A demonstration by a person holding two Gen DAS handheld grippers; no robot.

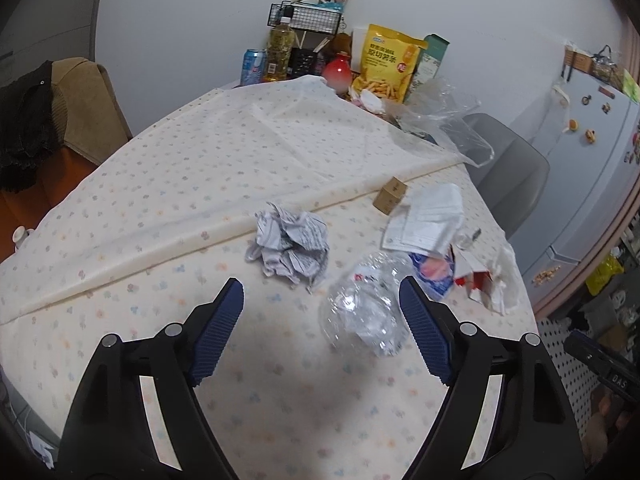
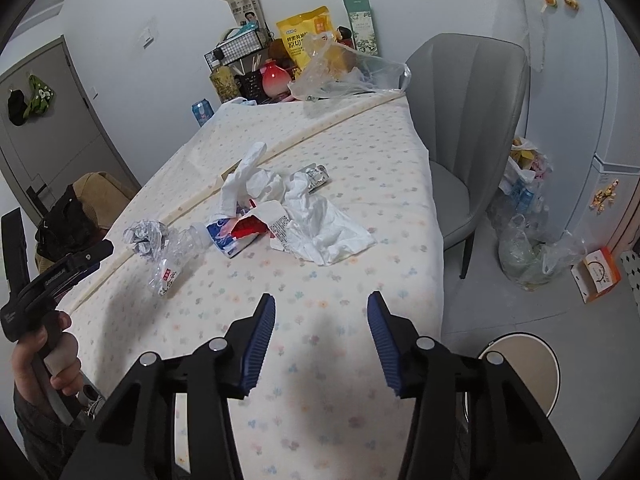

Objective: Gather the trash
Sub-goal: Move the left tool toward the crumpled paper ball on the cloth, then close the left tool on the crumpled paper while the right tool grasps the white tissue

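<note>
Left wrist view: the left gripper is seen spread wide and holding nothing, its blue pads flanking a crushed clear plastic bottle that lies on the table near the right pad. A crumpled ball of printed paper lies at about 11 o'clock from the bottle, and at 2 o'clock a heap of white paper and torn red-and-blue packaging is seen, with a small brown box just beyond. At the far end a wire basket holds items that cannot be made out, beside a yellow snack bag and a loose clear plastic bag. In the right wrist view the right gripper is likewise held open and empty above the floral tablecloth. A grey chair stands at 3 o'clock of the table, and clear bags of rubbish are seen on the floor past it
</note>
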